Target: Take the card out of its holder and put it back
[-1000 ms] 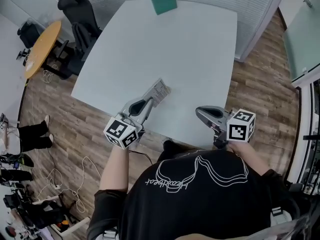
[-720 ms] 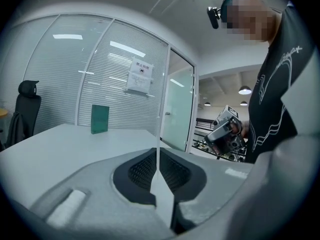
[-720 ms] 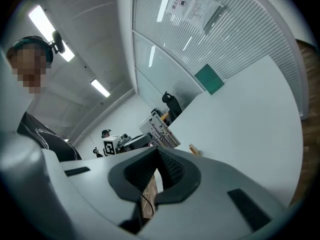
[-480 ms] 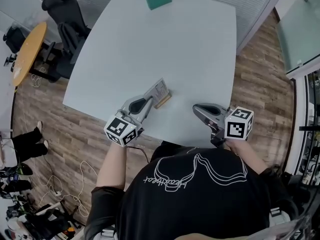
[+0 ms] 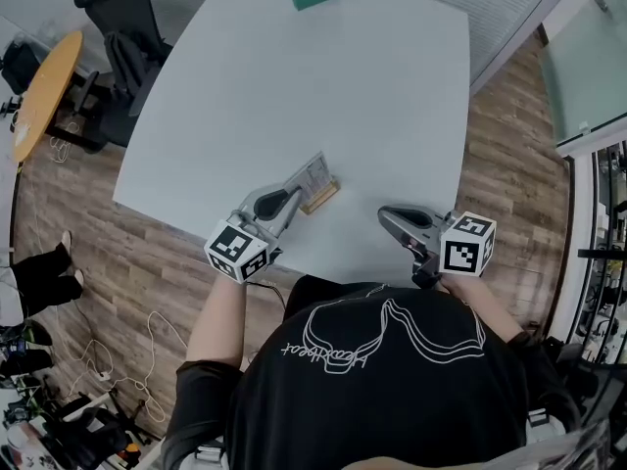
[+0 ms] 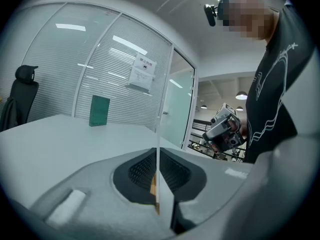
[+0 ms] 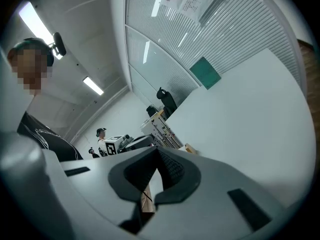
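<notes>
at the left, near the front edge of the desk, the left claw is seen clamped on the card, which is gripped edge-on between its pads. the card is held right at the small wooden holder that lies on the desk; whether its lower edge is seated in the slot cannot be told. further right, well apart from the holder, the right claw is held with its jaws together and nothing between them.
</notes>
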Motion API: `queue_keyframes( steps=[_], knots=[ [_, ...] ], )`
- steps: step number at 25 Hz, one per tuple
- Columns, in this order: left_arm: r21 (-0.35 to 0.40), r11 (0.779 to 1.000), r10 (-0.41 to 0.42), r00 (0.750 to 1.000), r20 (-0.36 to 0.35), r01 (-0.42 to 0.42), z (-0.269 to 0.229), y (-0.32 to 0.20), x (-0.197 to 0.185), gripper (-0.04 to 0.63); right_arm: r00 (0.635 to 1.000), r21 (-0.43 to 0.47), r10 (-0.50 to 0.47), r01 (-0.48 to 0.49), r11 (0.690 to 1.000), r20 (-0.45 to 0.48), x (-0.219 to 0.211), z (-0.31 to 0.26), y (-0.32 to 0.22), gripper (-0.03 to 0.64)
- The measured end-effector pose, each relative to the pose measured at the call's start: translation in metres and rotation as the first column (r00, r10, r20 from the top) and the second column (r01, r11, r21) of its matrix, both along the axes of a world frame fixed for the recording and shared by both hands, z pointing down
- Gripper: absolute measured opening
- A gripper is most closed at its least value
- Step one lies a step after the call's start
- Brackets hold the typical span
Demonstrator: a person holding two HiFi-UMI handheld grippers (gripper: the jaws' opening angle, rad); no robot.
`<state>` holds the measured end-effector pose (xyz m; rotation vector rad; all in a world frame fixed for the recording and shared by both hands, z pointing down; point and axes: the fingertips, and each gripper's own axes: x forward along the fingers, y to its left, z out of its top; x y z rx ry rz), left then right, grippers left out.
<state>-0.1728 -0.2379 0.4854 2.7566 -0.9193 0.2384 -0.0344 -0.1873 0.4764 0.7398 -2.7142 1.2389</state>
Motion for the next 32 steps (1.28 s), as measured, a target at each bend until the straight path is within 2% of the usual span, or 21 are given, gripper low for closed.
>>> queue_keyframes(
  steps=[17, 32],
  knots=[
    [-0.016, 1.0, 0.001, 1.0, -0.028, -0.002, 0.008, -0.005, -0.004, 0.025, 1.0, -0.038, 0.005, -0.005, 0.999, -0.006, -0.005, 0.015, -0.002, 0.009],
    [-0.047, 0.999, 0.008, 0.999, 0.034, -0.006, 0.032, -0.003, 0.002, 0.025, 1.0, -0.067, -0.002, 0.002, 0.998, -0.001, -0.005, 0.025, -0.003, 0.009]
  ],
)
